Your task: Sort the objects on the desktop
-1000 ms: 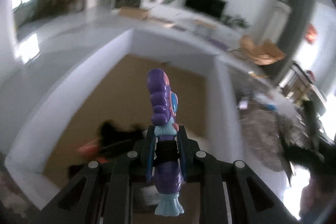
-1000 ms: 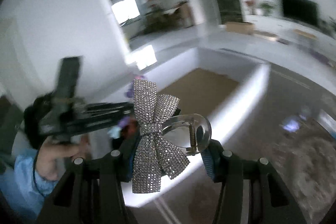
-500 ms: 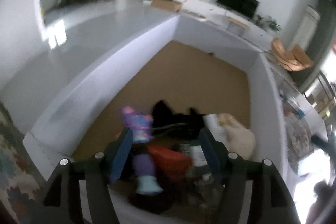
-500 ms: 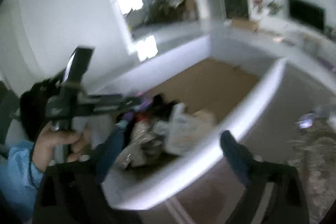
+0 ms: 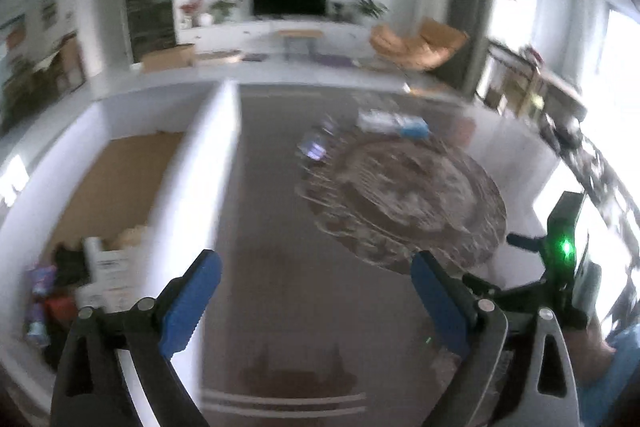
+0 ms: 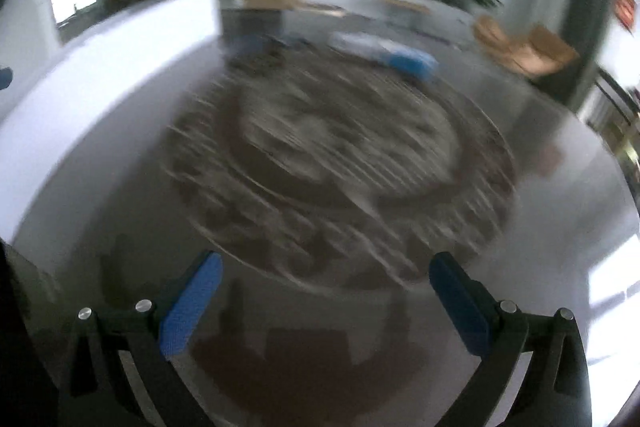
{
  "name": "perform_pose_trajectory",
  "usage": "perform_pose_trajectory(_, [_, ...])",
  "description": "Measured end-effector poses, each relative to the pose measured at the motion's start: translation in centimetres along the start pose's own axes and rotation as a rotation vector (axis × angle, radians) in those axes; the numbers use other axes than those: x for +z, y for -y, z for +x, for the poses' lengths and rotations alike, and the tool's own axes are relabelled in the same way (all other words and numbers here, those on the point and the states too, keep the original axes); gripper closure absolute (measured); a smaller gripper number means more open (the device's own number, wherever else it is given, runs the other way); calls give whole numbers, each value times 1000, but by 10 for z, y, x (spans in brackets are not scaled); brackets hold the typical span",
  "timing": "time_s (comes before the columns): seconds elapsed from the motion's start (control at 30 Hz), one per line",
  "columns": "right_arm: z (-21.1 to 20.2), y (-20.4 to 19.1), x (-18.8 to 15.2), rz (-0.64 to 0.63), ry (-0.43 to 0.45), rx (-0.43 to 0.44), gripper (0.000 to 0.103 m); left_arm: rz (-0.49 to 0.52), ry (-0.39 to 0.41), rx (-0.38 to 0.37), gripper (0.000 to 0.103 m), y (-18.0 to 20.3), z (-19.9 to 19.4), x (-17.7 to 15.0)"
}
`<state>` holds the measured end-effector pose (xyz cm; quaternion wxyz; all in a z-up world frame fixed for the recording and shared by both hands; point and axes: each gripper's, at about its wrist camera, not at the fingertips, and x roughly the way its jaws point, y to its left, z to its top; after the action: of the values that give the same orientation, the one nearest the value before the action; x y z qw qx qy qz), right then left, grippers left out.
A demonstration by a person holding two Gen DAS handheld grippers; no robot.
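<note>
My left gripper (image 5: 316, 269) is open and empty over the dark tabletop. At the left of the left wrist view stands a white-walled box (image 5: 200, 163) with a brown floor. In its near corner lies a pile of sorted objects (image 5: 92, 267), among them the purple toy figure (image 5: 38, 291), a white packet and dark items. My right gripper (image 6: 326, 273) is open and empty above a round patterned mat (image 6: 340, 155), which also shows in the left wrist view (image 5: 404, 199). The right gripper's body (image 5: 560, 267) with a green light shows at the right of the left wrist view.
Small items (image 5: 316, 147) and a white-and-blue packet (image 5: 396, 121) lie at the mat's far edge; the packet also shows in the right wrist view (image 6: 400, 57). Part of the box wall (image 6: 120, 39) stands at left. A living room lies beyond the table.
Both grippers opened and dropped the purple toy and the glittery bow clip into the box. Both then swung right, away from the box, toward the round mat.
</note>
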<state>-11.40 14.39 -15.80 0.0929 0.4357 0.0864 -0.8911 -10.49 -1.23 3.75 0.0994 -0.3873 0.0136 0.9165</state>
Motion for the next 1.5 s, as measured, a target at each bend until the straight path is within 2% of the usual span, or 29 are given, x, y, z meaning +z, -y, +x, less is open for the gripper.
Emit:
perform_pose_trajectory(0.1, [-3, 23, -13, 67, -22, -7, 0, 25, -40, -19, 6, 23, 25, -8])
perform_pose_trajectory(0.17, [-9, 35, -15, 107, -4, 8, 0, 37, -63, -19, 6, 35, 41, -11])
perform_pose_trajectory(0.3, [-4, 35, -18, 107, -32, -7, 0, 42, -112, -9, 6, 52, 72, -15])
perform_pose_trajectory(0.53, [-4, 35, -17, 108, -33, -4, 0, 40, -195, 7, 6, 55, 123, -31])
perform_pose_trajectory(0.6, [-4, 34, -17, 108, -33, -4, 0, 71, -161, 39, 4, 58, 124, -35])
perform_pose_trajectory(0.7, [-4, 34, -17, 108, -33, -4, 0, 66, -156, 22, 4, 56, 121, -37])
perform_pose_trajectory(0.77, [-4, 34, -17, 108, -33, -4, 0, 65, -164, 20, 0, 57, 121, -38])
perform_pose_trajectory(1.5, [-4, 34, -17, 108, -33, -5, 0, 58, -160, 17, 0, 56, 125, -39])
